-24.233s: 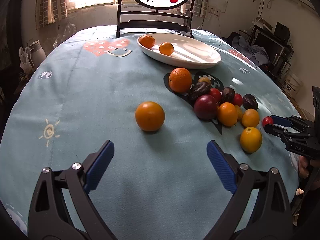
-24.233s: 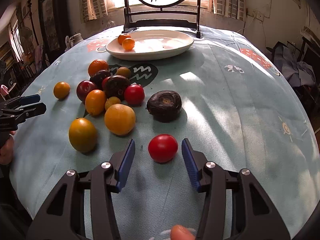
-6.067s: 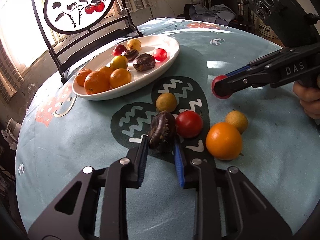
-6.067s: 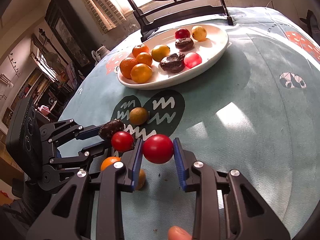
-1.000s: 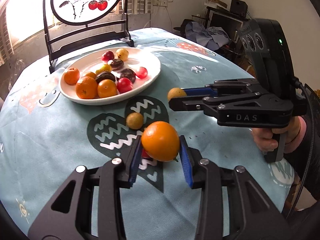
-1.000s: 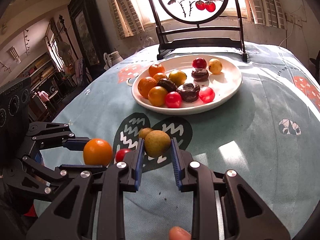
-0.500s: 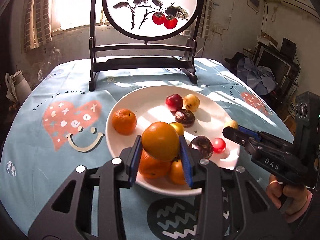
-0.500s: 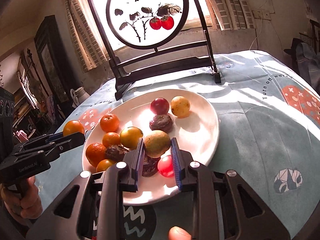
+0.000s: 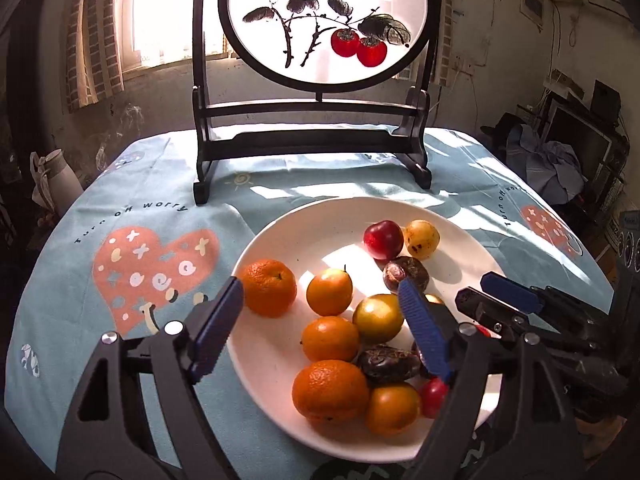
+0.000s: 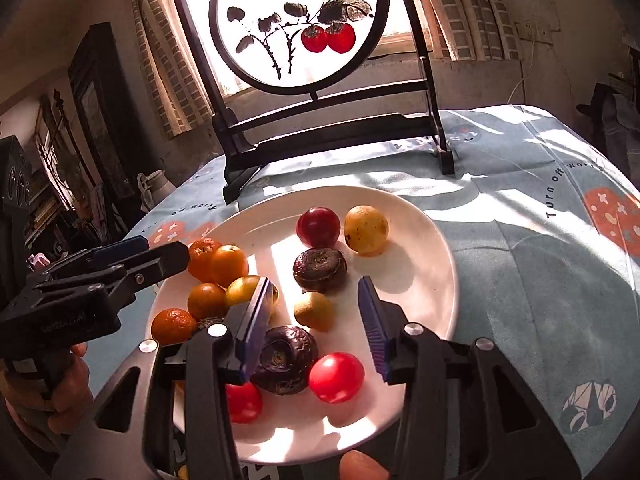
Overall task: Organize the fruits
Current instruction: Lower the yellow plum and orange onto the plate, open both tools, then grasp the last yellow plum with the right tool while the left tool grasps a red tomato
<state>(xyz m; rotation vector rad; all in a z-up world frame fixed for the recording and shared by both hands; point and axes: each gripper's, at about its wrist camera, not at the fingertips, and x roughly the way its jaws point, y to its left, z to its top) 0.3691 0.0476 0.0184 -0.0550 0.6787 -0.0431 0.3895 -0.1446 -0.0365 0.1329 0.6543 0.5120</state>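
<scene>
Both grippers hover over the white plate (image 9: pixel 280 236) of fruit on the counter, left gripper (image 9: pixel 320 320) and right gripper (image 10: pixel 312 312) with fingers apart and opening, holding nothing. The tablecloth (image 9: pixel 132 216) reads "Turn off worry".

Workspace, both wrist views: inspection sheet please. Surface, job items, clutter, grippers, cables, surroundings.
Surface: round table under a light blue printed tablecloth.
Job's things: white plate holding all the fruit seen: oranges, yellow, red and dark wrinkled ones; small yellow-green fruit lying on the plate.
Clutter: painted round screen on a dark stand behind the plate.
Grippers: left gripper and right gripper over the plate, jaws opening, nothing pressed.
Cables: wires on the far wall.
Surroundings: window, jug, clothes pile.
</scene>
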